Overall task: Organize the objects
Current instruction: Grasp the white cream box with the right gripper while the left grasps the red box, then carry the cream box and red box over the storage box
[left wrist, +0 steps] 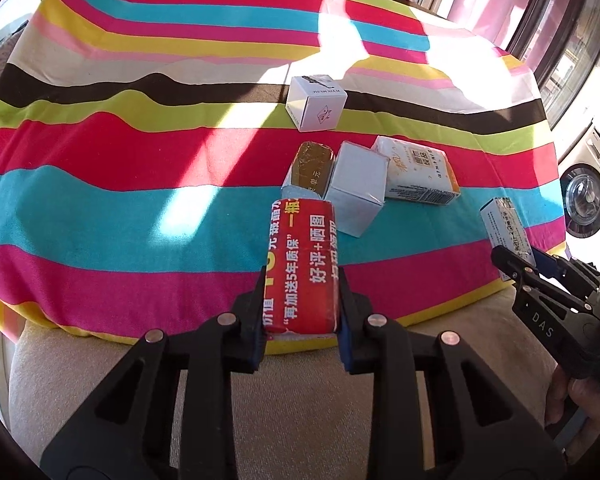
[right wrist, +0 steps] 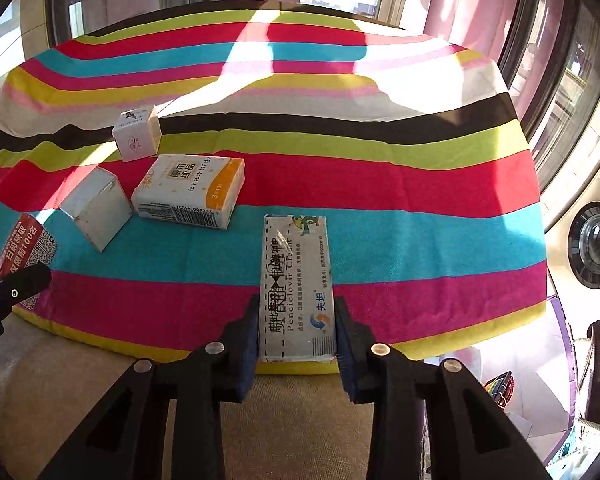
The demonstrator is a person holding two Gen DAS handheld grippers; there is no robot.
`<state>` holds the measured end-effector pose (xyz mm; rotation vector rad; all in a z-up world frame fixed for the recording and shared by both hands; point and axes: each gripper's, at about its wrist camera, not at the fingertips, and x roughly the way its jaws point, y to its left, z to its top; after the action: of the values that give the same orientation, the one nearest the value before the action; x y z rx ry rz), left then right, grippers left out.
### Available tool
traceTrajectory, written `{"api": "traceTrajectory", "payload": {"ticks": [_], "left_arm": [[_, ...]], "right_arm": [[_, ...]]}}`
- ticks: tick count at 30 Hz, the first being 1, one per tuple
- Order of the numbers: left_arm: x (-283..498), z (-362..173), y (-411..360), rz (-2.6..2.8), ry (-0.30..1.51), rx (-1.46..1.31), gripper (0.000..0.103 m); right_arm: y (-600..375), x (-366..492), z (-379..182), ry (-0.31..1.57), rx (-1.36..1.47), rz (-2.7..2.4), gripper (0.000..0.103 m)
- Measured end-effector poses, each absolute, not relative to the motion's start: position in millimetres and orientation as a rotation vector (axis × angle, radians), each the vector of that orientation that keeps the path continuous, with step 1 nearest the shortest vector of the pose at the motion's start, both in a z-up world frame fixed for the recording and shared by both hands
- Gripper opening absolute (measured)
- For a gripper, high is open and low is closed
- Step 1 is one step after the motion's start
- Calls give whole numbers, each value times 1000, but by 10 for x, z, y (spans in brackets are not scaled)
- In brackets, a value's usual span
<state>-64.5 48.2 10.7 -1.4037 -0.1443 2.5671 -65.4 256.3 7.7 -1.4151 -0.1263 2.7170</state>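
both tongs are loaded at once. the left tongs [left wrist: 300, 312] are clamped on a red packet [left wrist: 302, 264] with white print, gripped by its long sides near the near end, the rest sticking out forward over the striped cloth [left wrist: 140, 152]. the right tongs [right wrist: 296, 328] are clamped the same way on a long white cream box [right wrist: 298, 284], which also points forward along the fingers.

the sorting looks only begun, as a judgement. four things lie loose on the surface: a small white cube box [left wrist: 316, 102] farthest back on the dark stripe, a tissue pack [left wrist: 418, 172] with an orange corner, a plain white box [left wrist: 356, 188] tipped on an edge just beside it, and an olive-brown packet [left wrist: 310, 166] touching that box on its other side. no tray, bin or marked place for them shows, so where things are meant to end up cannot be told.

both tongs slant down toward the near edge of the cloth, side by side and well apart, the left one's packet showing at the far left of the right wrist view. whether the two held things rest on the cloth or hang just above it is unclear. part of a hand [left wrist: 580, 396] shows under the right tongs' handle.
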Motion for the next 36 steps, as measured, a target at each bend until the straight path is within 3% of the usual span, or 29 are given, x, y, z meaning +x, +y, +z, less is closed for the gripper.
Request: {"api": "traceTrajectory", "payload": {"ticks": [36], "left_arm": [[-308,269,1082,2427,-95,-1334,32]], "right_arm": [[2809,-156,226,95,-1391,2717,35]]}}
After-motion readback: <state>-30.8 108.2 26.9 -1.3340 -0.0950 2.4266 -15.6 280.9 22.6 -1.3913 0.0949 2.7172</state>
